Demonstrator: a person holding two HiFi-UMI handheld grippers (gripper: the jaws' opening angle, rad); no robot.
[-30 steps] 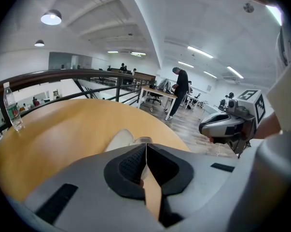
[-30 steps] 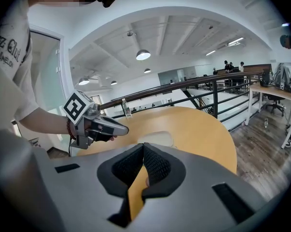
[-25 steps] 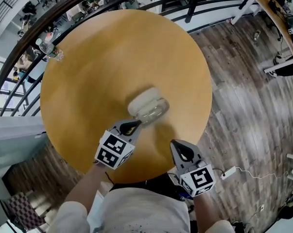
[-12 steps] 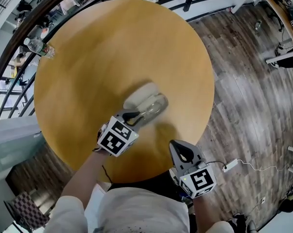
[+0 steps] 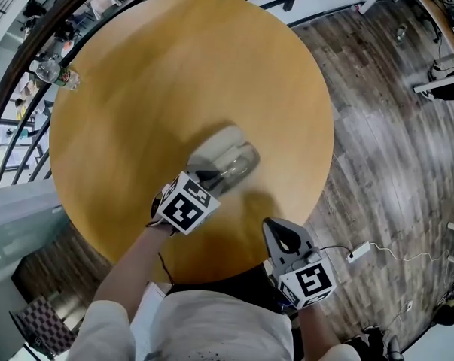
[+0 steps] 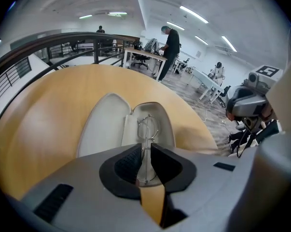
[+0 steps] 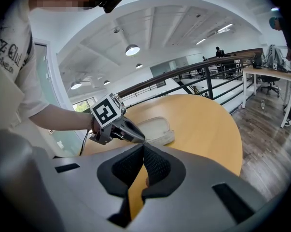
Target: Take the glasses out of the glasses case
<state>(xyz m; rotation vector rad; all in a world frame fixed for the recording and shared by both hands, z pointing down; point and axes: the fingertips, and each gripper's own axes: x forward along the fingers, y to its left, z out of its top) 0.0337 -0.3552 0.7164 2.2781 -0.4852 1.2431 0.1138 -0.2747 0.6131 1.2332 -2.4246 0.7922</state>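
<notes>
Pale glasses case [image 6: 103,124] open flat on wooden table [image 6: 44,110], thin wire-framed glasses [image 6: 148,127] folded, lying inside one half

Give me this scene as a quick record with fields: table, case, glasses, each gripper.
table: round, wooden
glasses case: open, lying on the table
glasses: lying in the open case
left gripper: over the case, fingers closed on the glasses
right gripper: shut, empty, apart from the case at the table's near edge
</notes>
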